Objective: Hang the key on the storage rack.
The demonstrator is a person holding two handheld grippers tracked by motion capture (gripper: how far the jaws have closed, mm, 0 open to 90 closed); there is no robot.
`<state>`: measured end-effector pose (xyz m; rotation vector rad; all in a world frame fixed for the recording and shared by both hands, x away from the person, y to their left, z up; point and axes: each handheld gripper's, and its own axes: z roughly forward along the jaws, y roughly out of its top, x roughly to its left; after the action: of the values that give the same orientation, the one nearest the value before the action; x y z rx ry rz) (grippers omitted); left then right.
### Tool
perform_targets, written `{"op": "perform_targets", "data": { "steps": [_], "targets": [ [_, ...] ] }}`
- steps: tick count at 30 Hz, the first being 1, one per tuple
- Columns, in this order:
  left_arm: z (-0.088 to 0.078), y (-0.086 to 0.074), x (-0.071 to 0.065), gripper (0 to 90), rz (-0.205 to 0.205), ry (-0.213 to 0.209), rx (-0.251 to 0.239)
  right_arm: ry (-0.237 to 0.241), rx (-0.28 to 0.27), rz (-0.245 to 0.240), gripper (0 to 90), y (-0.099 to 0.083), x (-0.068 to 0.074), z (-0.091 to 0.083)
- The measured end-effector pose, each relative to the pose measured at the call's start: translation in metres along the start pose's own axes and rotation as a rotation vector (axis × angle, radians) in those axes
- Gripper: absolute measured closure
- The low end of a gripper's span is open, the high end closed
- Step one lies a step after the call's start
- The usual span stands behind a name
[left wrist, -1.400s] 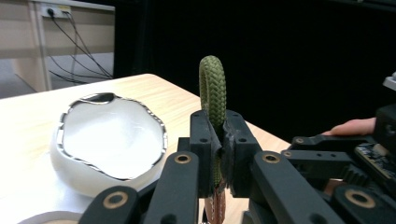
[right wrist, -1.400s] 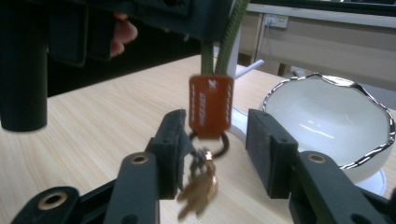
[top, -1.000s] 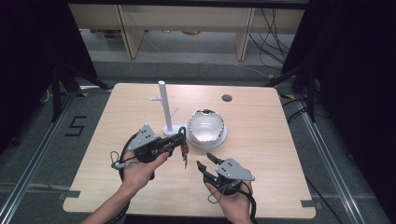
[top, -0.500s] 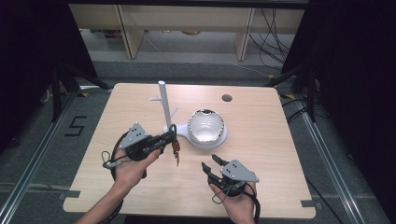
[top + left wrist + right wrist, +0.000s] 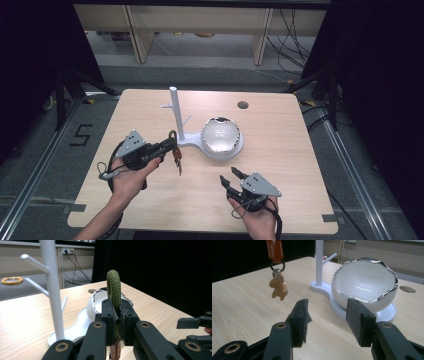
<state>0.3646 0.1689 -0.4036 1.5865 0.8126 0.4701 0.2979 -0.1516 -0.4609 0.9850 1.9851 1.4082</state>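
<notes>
Left gripper (image 5: 169,146) clamps the green braided keychain loop (image 5: 113,287), brown charm (image 5: 278,288) dangling at 7 o'clock of the white peg stand (image 5: 175,112). Right gripper (image 5: 231,178), jaws just widening, nothing between them, sits at 6 o'clock of the white egg-shaped bowl (image 5: 220,136).

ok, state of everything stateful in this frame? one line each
left gripper: shut on the keychain's green braided loop
keychain: held off the table, orange tag and charm dangling below the jaws
right gripper: open, nothing between its jaws, which have just been opening
white stand: upright, its pegs bare
bowl: upright on the stand's base, looks empty
</notes>
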Motion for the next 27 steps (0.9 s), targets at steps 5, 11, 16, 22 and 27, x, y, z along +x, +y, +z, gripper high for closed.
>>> {"op": "perform_targets", "data": {
  "steps": [5,11,16,22,27],
  "targets": [
    [-0.003,-0.002,0.009,83.3,-0.004,0.026,0.004,-0.010,0.010,0.004,52.8,-0.002,-0.003,-0.004],
    [-0.006,-0.001,0.018,83.3,0.010,0.053,0.007,-0.013,0.013,0.009,52.4,-0.005,-0.005,-0.004],
    [-0.004,-0.003,0.028,83.3,0.022,0.081,-0.005,-0.008,0.017,0.027,52.2,-0.009,-0.004,-0.004],
    [-0.002,-0.002,0.038,83.3,0.031,0.099,-0.015,-0.009,0.020,0.019,52.0,-0.010,-0.005,-0.005],
    [-0.001,-0.001,0.042,83.3,0.012,0.127,-0.010,-0.007,0.015,0.034,51.8,-0.012,-0.004,-0.006]
  ]
}}
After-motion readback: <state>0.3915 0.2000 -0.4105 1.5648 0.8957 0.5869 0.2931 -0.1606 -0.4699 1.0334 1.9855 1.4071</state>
